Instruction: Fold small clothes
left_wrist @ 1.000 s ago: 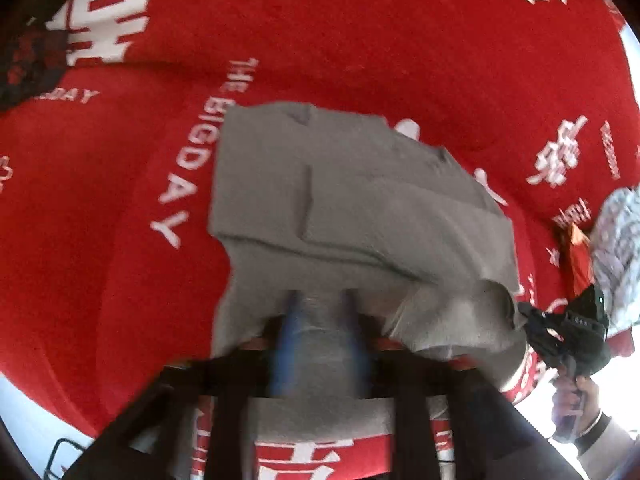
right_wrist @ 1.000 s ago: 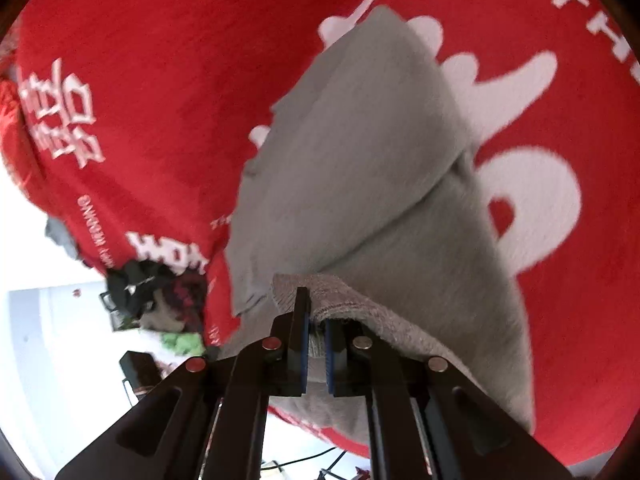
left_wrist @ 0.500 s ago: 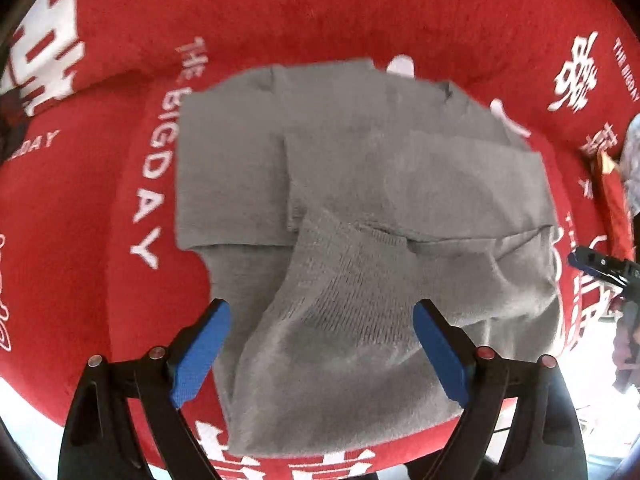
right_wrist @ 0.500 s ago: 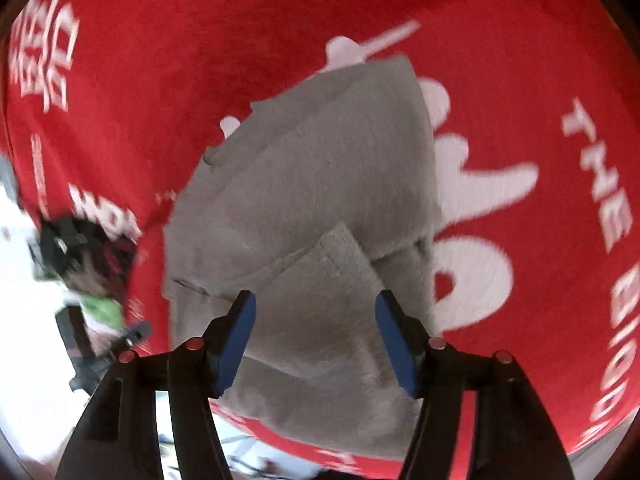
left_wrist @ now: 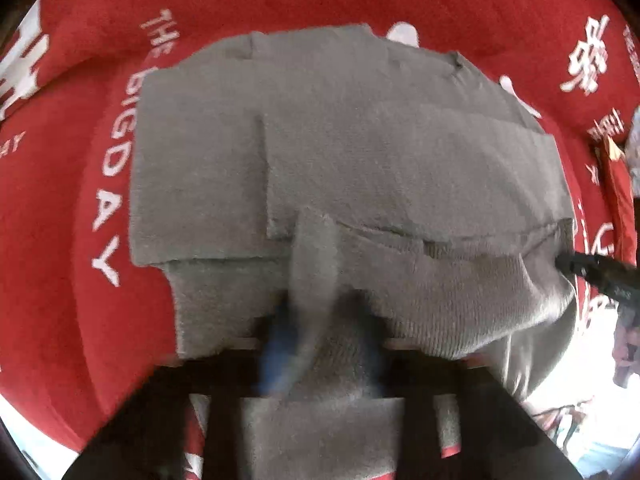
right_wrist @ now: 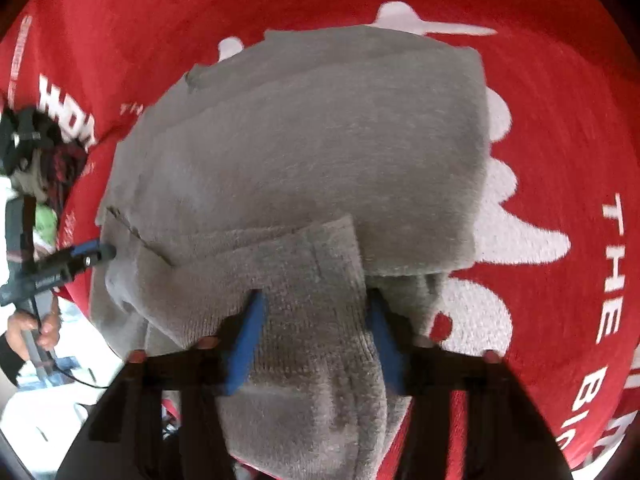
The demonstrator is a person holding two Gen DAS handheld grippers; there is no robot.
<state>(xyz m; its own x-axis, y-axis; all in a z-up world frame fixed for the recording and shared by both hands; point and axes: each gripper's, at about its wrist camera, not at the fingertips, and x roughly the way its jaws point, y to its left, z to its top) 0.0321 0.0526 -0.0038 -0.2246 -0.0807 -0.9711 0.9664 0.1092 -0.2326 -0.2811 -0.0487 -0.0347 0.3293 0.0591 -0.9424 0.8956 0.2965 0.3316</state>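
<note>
Left wrist view: left gripper [left_wrist: 320, 336], blurred, pressed together on a raised ridge of the grey knit garment [left_wrist: 360, 152] at its near hem. Pinch sits low on the garment, likely so the hem can be carried over the body for the next fold. Garment lies partly folded on the red printed blanket [left_wrist: 80, 320], side panels already turned in, layers overlapping at the middle.

Right wrist view: right gripper [right_wrist: 316, 344] straddles the ribbed hem flap, jaws closing with cloth between the blue pads [right_wrist: 248, 340], which do not look fully pressed yet. The two grips look placed at either end of one edge, to lift it evenly.

Around: a dark bundle of other clothes [right_wrist: 40, 152] at the blanket's edge, well apart. Person's hand [right_wrist: 36, 330] on the other handle. Nothing lies across the fold path; loose overlapping layers could slide.
</note>
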